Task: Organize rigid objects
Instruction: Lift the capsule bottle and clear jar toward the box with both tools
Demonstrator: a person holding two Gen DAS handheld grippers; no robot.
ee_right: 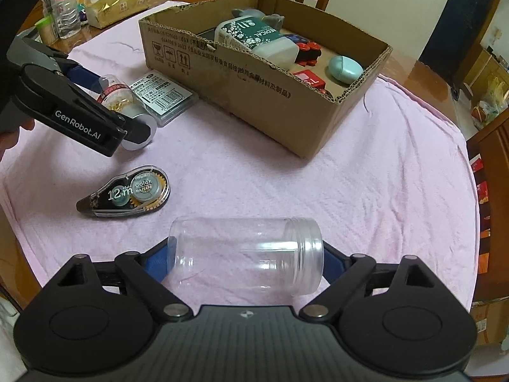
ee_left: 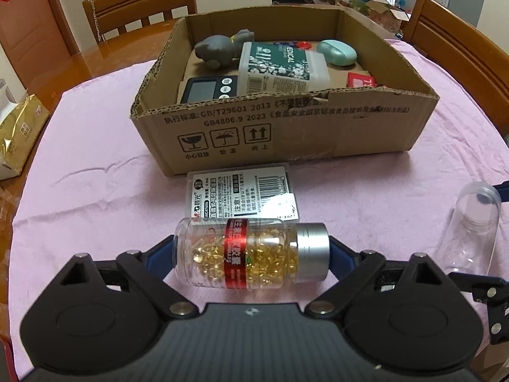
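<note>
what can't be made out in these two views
- Left wrist view: the correction tape is not visible; the gripper body covers the near cloth.
- Right wrist view: capsule bottle mostly hidden by the left gripper.
- Both views: cardboard box near wall hides part of the black device.
- Pad contact on empty clear jar: unclear.

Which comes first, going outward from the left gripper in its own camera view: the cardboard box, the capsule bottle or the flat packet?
From the left gripper:
1. Capsule bottle, lying on its side between the fingers.
2. Flat packet, just beyond the bottle on the pink cloth.
3. Cardboard box, farthest, behind the packet.
</note>
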